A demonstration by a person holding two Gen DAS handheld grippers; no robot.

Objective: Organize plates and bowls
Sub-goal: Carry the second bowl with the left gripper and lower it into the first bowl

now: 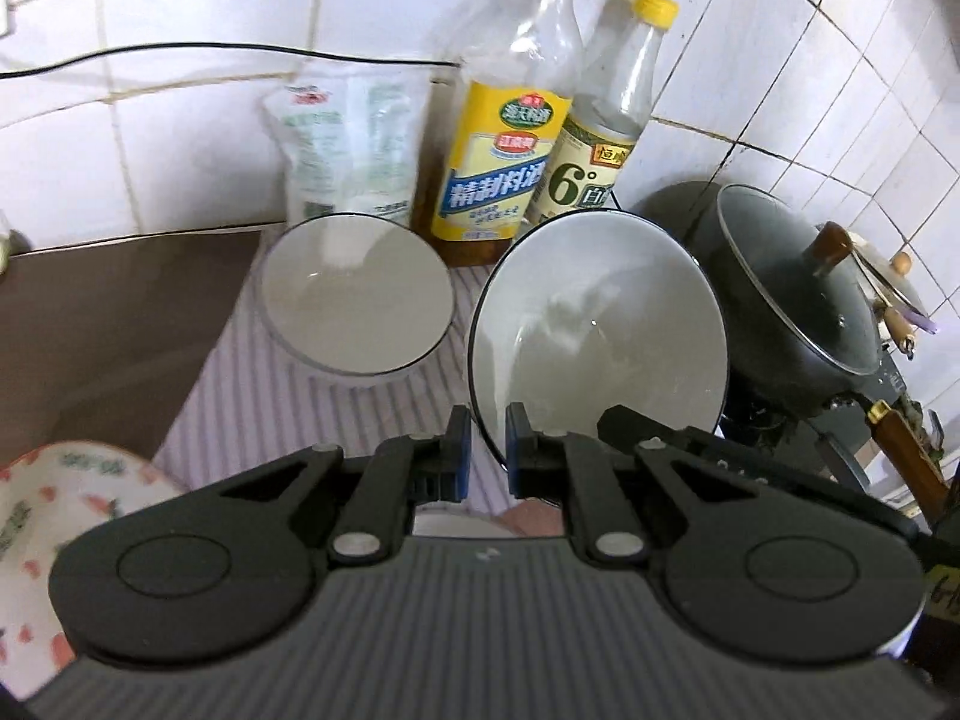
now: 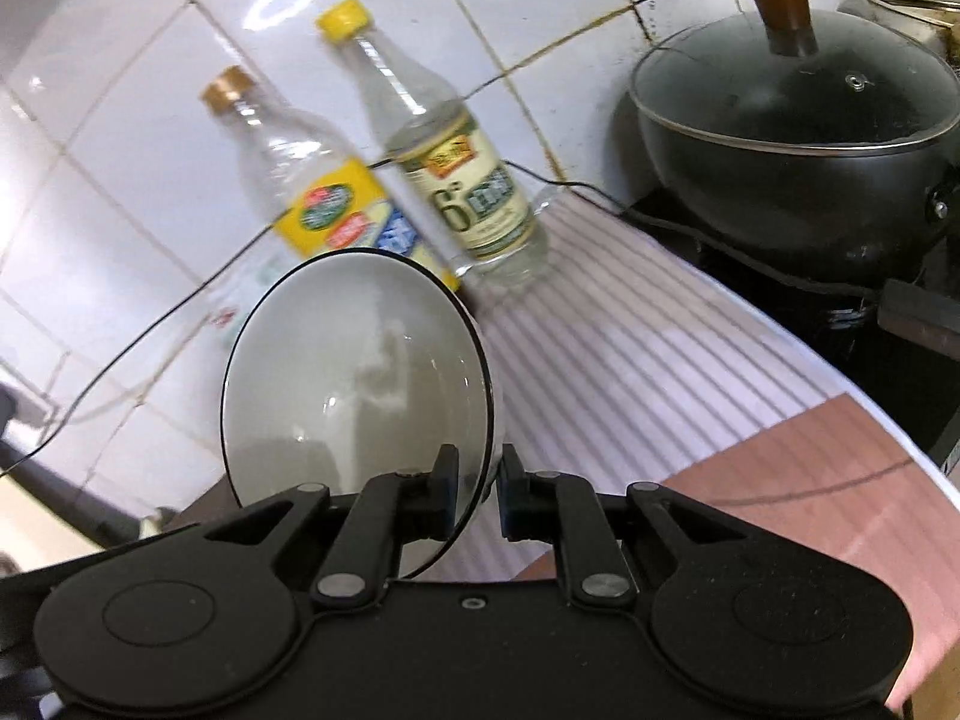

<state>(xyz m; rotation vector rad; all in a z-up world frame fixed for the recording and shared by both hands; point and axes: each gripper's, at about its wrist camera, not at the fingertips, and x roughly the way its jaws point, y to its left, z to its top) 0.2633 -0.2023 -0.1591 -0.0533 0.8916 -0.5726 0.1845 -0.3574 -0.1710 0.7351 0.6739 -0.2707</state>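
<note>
In the left wrist view my left gripper [image 1: 485, 455] is shut on the rim of a white bowl with a black edge [image 1: 600, 336], held tilted above the striped mat [image 1: 252, 414]. A second white bowl [image 1: 357, 294] is further left over the mat; I cannot tell whether it rests there. In the right wrist view my right gripper [image 2: 478, 492] is shut on the rim of a white black-edged bowl [image 2: 354, 390], tilted on its side above the counter.
Two bottles [image 1: 510, 138] [image 1: 606, 138] and a white pouch [image 1: 354, 138] stand against the tiled wall. A black lidded wok [image 2: 798, 138] sits on the stove at right. A floral plate [image 1: 66, 510] lies at lower left. A brown countertop [image 2: 810, 498] adjoins the mat.
</note>
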